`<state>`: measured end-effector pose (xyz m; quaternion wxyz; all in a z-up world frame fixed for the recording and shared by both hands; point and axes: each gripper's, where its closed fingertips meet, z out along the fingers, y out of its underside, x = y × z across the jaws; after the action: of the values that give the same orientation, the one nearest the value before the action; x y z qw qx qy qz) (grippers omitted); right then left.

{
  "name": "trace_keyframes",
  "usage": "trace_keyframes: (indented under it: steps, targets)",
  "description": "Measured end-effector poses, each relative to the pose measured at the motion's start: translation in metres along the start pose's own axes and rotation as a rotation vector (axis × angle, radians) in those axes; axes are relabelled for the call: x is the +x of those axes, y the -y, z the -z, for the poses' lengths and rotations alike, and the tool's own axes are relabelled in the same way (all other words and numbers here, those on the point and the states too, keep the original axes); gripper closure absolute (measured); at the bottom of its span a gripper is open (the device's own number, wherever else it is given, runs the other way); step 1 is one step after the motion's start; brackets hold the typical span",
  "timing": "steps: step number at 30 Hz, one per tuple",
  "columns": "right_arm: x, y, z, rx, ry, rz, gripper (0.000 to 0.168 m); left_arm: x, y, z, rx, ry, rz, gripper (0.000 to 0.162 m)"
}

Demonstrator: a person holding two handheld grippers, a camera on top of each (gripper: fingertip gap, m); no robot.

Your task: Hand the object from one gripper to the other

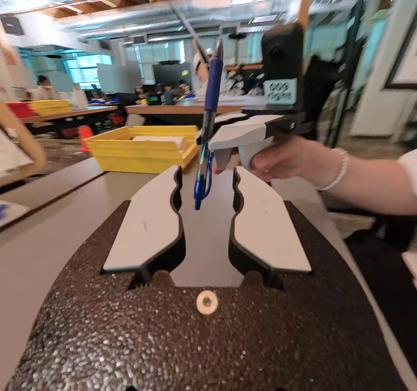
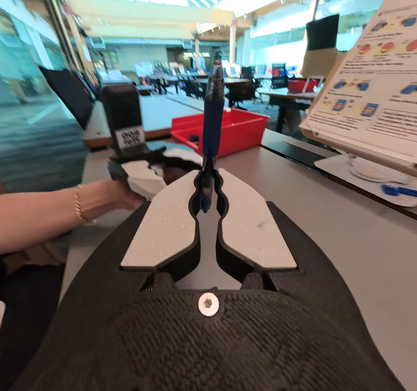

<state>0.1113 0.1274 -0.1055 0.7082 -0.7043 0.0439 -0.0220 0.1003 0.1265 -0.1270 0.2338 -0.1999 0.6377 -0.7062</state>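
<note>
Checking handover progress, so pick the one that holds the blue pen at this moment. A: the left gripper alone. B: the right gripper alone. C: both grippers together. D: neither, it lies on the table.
B: the right gripper is closed on the blue pen, which stands upright between its fingers, while the left gripper is open, its fingers apart from the pen.

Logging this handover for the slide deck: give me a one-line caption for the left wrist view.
Right tool holds the blue pen upright above the open left tool.
</note>
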Motion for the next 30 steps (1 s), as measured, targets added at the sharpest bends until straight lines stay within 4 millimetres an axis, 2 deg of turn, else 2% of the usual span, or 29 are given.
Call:
trace_keyframes:
  steps: [3, 7, 9, 11, 15, 17, 19, 21, 22, 25, 27, 30]
  targets:
    - [0.013, -0.013, 0.001, -0.127, -0.122, 0.14, 0.159, -0.009, 0.011, 0.002, -0.096, 0.14, -0.136, 0.126]
    - [0.007, -0.03, -0.008, -0.246, -0.159, 0.316, 0.159, -0.004, 0.025, -0.003, -0.122, 0.216, -0.16, 0.134]
    - [0.004, -0.036, -0.011, -0.271, -0.165, 0.357, 0.159, 0.001, 0.026, -0.006, -0.127, 0.195, -0.139, 0.136]
    - [0.0, -0.037, -0.013, -0.273, -0.156, 0.364, 0.159, -0.002, 0.024, -0.006, -0.132, 0.212, -0.131, 0.151]
    - [-0.004, -0.033, -0.014, -0.243, -0.145, 0.353, 0.158, -0.003, 0.029, -0.003, -0.087, 0.191, -0.089, 0.151]
    - [-0.004, -0.027, -0.014, -0.194, -0.142, 0.336, 0.158, -0.006, 0.037, 0.0, -0.009, 0.183, -0.013, 0.151]
    - [0.0, -0.018, -0.012, -0.111, -0.155, 0.31, 0.142, -0.011, 0.046, 0.005, 0.099, 0.168, 0.117, 0.152]
    - [0.001, -0.006, -0.009, -0.002, -0.139, 0.24, 0.133, -0.017, 0.054, 0.011, 0.238, 0.149, 0.283, 0.151]
    - [-0.001, -0.004, -0.008, 0.027, -0.104, 0.212, 0.125, -0.022, 0.057, 0.014, 0.307, 0.147, 0.361, 0.152]
    - [-0.002, -0.007, -0.007, 0.048, -0.066, 0.214, 0.114, -0.034, 0.063, 0.025, 0.47, 0.144, 0.527, 0.152]
    - [-0.006, -0.002, -0.007, 0.103, -0.059, 0.216, 0.115, -0.037, 0.064, 0.029, 0.54, 0.119, 0.622, 0.151]
    - [-0.008, 0.004, -0.008, 0.155, -0.08, 0.211, 0.135, -0.036, 0.068, 0.031, 0.651, 0.054, 0.736, 0.151]
